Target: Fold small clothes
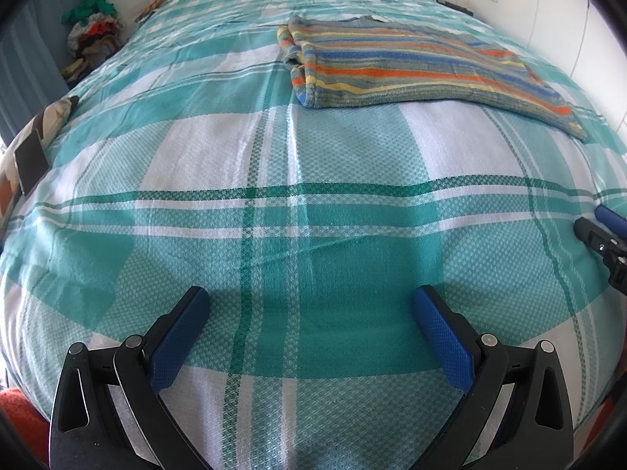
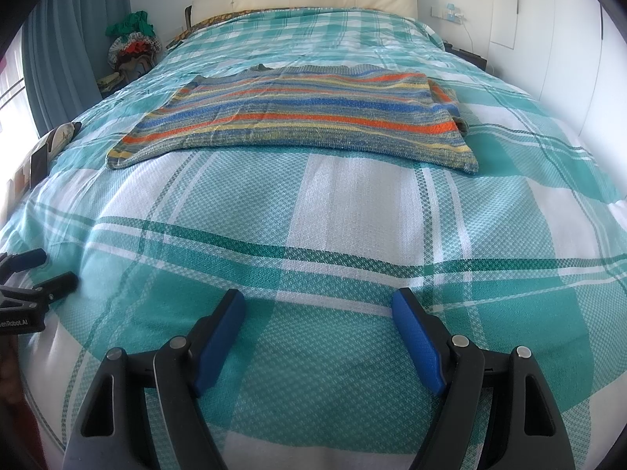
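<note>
While both jaws gaping, empty: left gripper, right gripper above waffle-weave checked bedspread; flat striped knit sweater beyond.

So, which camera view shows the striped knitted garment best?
The right wrist view shows the striped knitted garment best: it lies near the middle of the picture on the green checked bedcover, with every edge visible. The left wrist view shows it off to the upper right, seen slantwise and stretched by the lens.

1 striped sweater, 1 checked bedspread, 2 grippers: left, right. 1 phone, 1 clothes pile.
</note>
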